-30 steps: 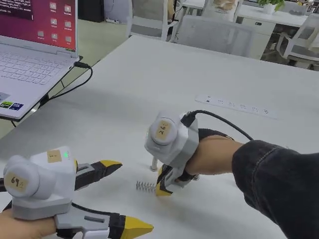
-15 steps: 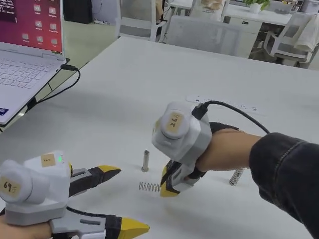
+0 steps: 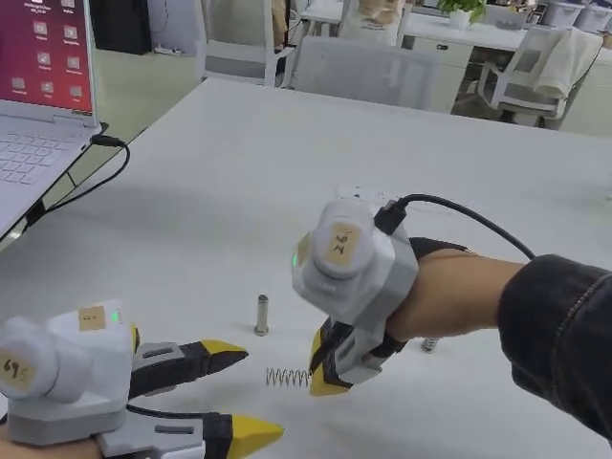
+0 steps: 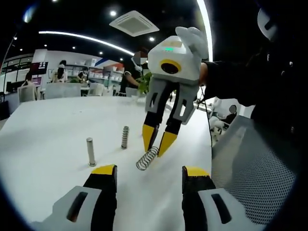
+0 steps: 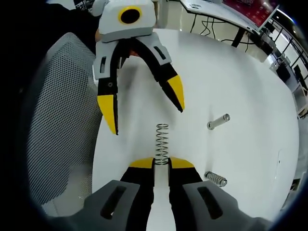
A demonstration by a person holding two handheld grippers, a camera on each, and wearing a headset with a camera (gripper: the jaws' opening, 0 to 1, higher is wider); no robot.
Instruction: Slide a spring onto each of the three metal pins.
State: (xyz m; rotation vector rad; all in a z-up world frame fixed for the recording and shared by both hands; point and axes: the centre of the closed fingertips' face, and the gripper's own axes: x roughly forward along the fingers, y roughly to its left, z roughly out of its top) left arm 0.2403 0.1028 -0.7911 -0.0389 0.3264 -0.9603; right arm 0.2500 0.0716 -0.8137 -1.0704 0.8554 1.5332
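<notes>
My right gripper (image 3: 323, 381) (image 5: 161, 162) is shut on one end of a thin wire spring (image 3: 287, 376) (image 5: 162, 139). The spring sticks out level to the left, low over the white table (image 3: 239, 191). A bare metal pin (image 3: 261, 314) (image 4: 90, 151) (image 5: 219, 121) stands upright just behind and left of the spring. A second pin with a spring on it (image 4: 125, 137) (image 5: 215, 178) stands farther right, and its foot (image 3: 430, 342) peeks out under my right wrist. My left gripper (image 3: 244, 394) (image 4: 149, 171) is open and holds nothing at the near left, pointing at the spring.
An open laptop (image 3: 38, 86) with a black cable (image 3: 96, 172) stands at the table's left edge. A white power strip (image 3: 359, 194) lies behind my right gripper, whose own cable (image 3: 459, 215) trails right. Chairs (image 3: 373, 72) line the far edge.
The head camera has swung right. My right gripper, still shut on the spring, has drawn it from beside the bare pin to a little right of it. The left gripper has hardly moved.
</notes>
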